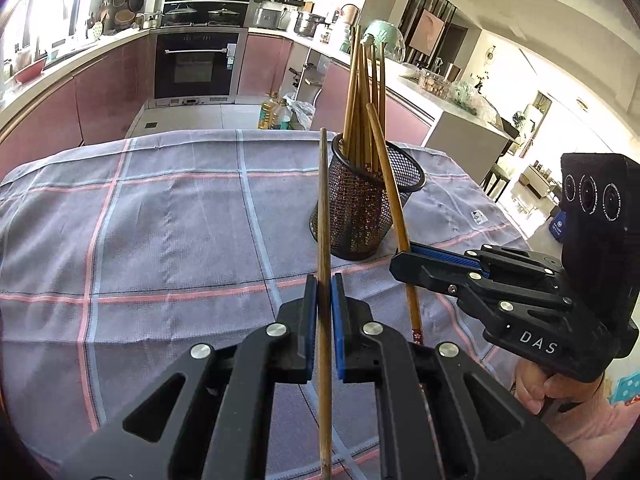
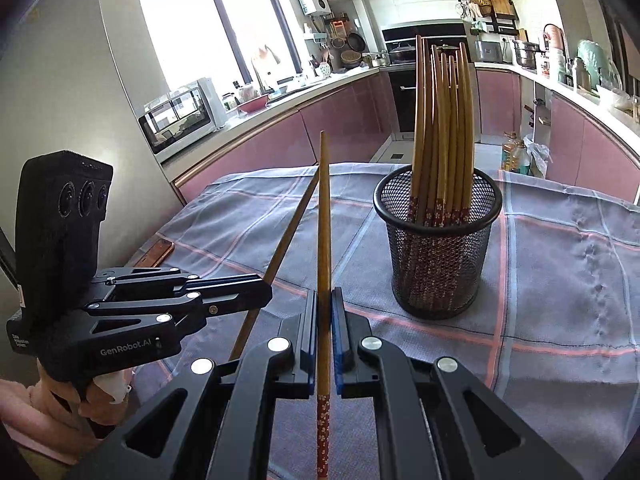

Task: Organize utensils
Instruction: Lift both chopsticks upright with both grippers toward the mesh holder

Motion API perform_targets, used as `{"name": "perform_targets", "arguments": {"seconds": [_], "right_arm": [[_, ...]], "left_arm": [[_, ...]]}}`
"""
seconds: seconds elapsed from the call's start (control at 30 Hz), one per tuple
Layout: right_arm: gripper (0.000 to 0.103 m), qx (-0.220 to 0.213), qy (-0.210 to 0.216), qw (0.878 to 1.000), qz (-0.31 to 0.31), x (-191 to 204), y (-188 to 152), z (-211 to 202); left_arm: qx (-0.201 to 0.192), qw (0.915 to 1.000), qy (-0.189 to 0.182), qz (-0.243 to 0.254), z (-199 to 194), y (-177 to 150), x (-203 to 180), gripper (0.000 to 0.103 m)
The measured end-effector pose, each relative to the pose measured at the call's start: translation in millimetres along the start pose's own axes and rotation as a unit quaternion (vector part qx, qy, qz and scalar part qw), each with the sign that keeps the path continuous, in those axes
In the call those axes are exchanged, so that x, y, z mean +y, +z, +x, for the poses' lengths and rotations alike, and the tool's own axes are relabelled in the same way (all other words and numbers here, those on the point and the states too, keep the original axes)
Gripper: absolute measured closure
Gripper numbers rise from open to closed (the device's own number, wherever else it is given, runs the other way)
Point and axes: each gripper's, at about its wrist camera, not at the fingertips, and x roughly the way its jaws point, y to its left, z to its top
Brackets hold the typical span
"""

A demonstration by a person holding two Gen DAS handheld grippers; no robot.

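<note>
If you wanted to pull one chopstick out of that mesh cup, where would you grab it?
Grip a chopstick high on its bare wooden shaft, coming from above the black mesh cup. The sticks stand nearly upright, their red flowered ends down inside the mesh, so only the upper shafts are exposed. They crowd together, so an outer one looks easiest.

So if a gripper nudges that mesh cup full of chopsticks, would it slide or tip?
The mesh cup looks light and tall, and the chopsticks rise well above its rim, so it probably tips easily. It stands on a cloth, which may grip its base and favour tipping over sliding.
</note>
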Motion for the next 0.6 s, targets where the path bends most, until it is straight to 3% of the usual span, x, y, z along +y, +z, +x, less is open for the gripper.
{"name": "perform_targets", "arguments": {"seconds": [0.6], "right_arm": [[0.097,-0.035,-0.007,0.999,0.004,-11,14,-22]], "left_arm": [[-0.024,0.9996,-0.007,0.012,-13,13,-8,0.095]]}}
